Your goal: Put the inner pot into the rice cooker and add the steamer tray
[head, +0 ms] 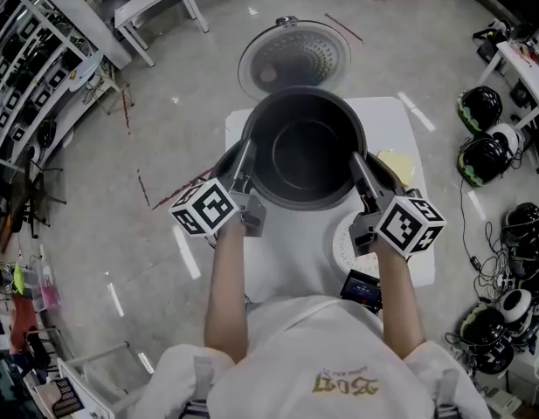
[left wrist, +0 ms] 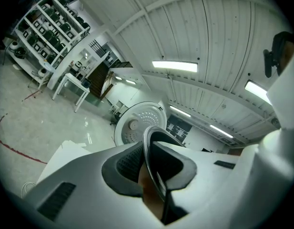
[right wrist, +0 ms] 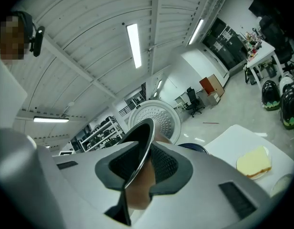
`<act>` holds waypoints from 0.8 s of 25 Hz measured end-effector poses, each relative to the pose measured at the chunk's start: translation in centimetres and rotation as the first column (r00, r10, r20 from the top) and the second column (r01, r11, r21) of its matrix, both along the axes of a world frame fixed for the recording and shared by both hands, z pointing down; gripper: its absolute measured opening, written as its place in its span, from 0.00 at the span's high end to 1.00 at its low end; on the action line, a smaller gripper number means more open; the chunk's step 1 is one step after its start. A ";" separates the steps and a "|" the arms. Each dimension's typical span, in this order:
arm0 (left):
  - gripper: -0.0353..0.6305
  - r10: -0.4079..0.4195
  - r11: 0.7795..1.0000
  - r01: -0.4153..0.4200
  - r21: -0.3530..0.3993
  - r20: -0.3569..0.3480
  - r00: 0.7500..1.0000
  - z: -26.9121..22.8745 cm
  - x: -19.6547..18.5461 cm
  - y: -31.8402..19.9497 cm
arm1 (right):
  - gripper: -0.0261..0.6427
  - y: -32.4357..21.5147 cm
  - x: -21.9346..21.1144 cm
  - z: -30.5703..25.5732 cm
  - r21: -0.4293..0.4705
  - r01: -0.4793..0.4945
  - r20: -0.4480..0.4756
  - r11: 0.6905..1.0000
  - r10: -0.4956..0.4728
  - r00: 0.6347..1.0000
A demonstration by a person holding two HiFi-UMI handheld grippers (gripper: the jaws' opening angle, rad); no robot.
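In the head view the dark inner pot (head: 302, 151) hangs between my two grippers, over the rice cooker, whose dark body (head: 224, 162) peeks out on both sides below it. The cooker's round lid (head: 295, 55) stands open behind. My left gripper (head: 245, 154) is shut on the pot's left rim (left wrist: 147, 149), and my right gripper (head: 357, 161) is shut on the right rim (right wrist: 142, 144). A white round steamer tray (head: 342, 250) lies on the table under my right gripper, partly hidden.
The cooker stands on a white table (head: 400, 120) with a yellow sponge (head: 397, 166) to the right (right wrist: 254, 162). Helmets (head: 480, 157) and cables lie on the floor to the right, shelves (head: 24, 77) and a small white table (head: 160, 3) to the left.
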State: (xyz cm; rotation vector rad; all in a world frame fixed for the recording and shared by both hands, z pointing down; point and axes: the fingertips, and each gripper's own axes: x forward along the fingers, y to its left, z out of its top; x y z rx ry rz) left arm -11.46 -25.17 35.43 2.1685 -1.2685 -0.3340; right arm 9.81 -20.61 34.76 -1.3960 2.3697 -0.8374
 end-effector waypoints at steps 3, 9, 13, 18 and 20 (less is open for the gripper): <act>0.83 -0.005 1.000 0.005 0.002 0.001 1.000 0.0 1.0 -1.0 | 0.83 -1.1 1.1 0.2 -0.005 0.005 0.015 1.000 -0.005 1.000; 0.84 -0.017 1.000 0.017 -0.009 0.012 1.000 0.7 2.5 -2.6 | 0.83 -3.1 2.6 1.0 -0.017 0.014 0.018 1.000 -0.014 1.000; 0.84 -0.020 0.999 0.021 -0.036 0.024 1.000 1.8 2.7 -3.1 | 0.83 -3.7 2.9 2.1 -0.042 0.018 0.021 0.999 -0.017 1.000; 0.84 -0.018 0.997 0.021 -0.070 0.045 0.999 3.3 3.2 -3.7 | 0.83 -4.4 3.4 3.8 -0.080 0.020 0.025 0.997 -0.018 1.000; 0.84 -0.020 0.996 0.025 -0.081 0.052 0.998 3.9 3.3 -4.0 | 0.83 -4.7 3.5 4.4 -0.089 0.022 0.023 0.996 -0.020 1.000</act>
